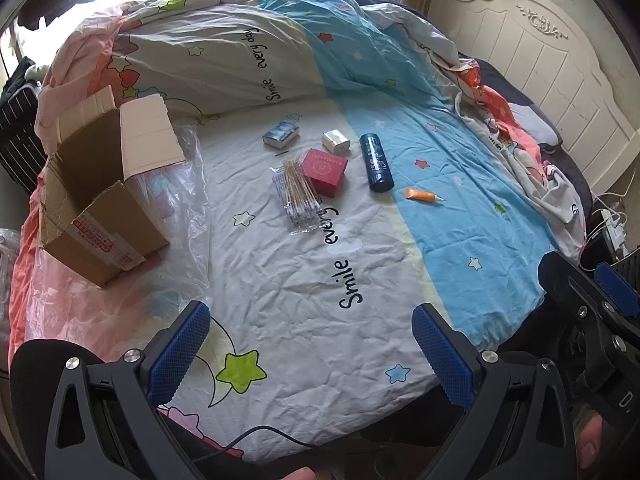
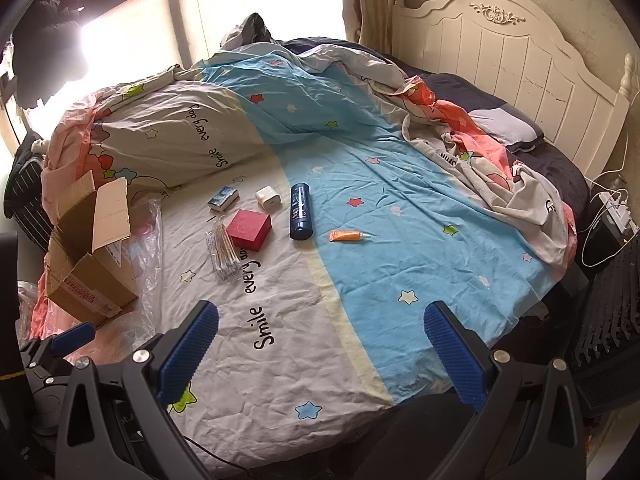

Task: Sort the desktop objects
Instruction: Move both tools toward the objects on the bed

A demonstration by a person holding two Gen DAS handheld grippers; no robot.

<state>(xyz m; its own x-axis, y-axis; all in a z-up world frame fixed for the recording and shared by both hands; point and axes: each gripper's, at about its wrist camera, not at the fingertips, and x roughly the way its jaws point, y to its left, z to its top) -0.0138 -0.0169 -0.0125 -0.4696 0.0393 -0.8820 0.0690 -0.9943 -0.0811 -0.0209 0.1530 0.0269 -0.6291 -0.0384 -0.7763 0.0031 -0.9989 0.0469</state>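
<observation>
Small objects lie on the bed sheet: a red box (image 1: 325, 172) (image 2: 249, 229), a packet of cotton swabs (image 1: 298, 196) (image 2: 223, 250), a dark blue bottle (image 1: 375, 162) (image 2: 301, 216), an orange tube (image 1: 422, 196) (image 2: 347, 235), a white charger (image 1: 336, 141) (image 2: 267, 197) and a blue tissue pack (image 1: 281, 134) (image 2: 223, 198). An open cardboard box (image 1: 104, 192) (image 2: 90, 248) stands at the left. My left gripper (image 1: 312, 356) and right gripper (image 2: 320, 356) are open and empty, near the bed's front edge, well short of the objects.
A crumpled duvet (image 1: 240, 60) is piled behind the objects. A clear plastic bag (image 1: 192, 208) lies under and beside the cardboard box. A white headboard (image 2: 520, 60) is at the right. A power strip with cables (image 2: 616, 208) sits off the bed's right side.
</observation>
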